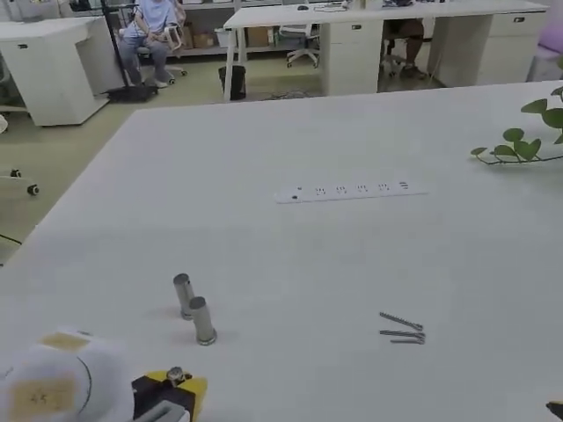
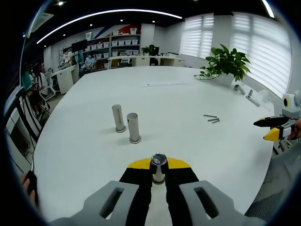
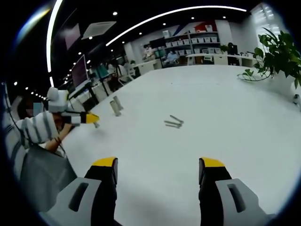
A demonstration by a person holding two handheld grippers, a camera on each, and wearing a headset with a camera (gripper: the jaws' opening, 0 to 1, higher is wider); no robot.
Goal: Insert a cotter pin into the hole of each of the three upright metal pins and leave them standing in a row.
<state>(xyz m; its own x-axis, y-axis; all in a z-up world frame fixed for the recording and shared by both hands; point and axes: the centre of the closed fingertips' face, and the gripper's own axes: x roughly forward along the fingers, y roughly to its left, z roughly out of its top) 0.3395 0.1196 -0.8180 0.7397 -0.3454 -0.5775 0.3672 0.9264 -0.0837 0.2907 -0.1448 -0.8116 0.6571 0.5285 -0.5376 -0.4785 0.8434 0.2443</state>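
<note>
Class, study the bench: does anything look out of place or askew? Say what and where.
One metal pin sits clamped in the left tongs, apart from the two upright pins. The cotter pins lie loose on the table, none inserted. Nothing looks damaged.

Bright even light from ceiling strips [image 2: 108, 12] and blinds [image 2: 254, 42], faint shadows, soft head view, fisheye-curved edges.

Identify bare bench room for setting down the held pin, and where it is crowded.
Bare: the wide stretch between the standing pins and the cotter pins, and the band up to the power strip. Crowded: beside the left gripper.
</note>
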